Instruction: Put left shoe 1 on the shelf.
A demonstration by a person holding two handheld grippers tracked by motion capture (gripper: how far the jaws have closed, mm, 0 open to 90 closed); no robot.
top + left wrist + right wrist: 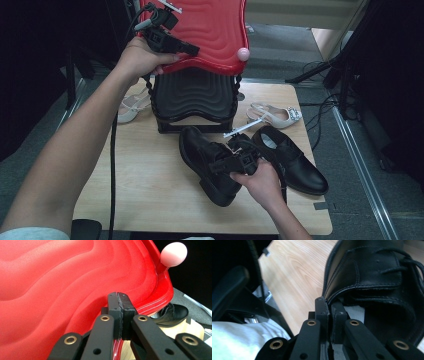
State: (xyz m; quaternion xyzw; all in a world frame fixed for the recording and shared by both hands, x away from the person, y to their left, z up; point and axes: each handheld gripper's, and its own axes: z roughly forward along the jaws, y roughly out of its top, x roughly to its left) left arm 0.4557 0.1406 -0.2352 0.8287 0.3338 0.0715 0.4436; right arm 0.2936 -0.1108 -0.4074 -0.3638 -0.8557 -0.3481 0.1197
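Left fingers: pressed together on the rim of the red lid, clamped at its lower edge, as seen in the left gripper view.
Left gripper: the lid is held raised above the black box, judged so that the opening is kept free for loading.
Right fingers: closed on the heel collar of the nearer black shoe, the leather edge being pinched between them.
Right gripper: the shoe is gripped at its opening, probably because the collar gives a thin, firm edge.
Shoe position: at the middle of the table, just in front of the box.
Shoe axis: laid diagonally, toe toward the near edge, heel toward the box.
Neighbours: a second black shoe lies beside it on the right; pale heeled sandals lie near the box.
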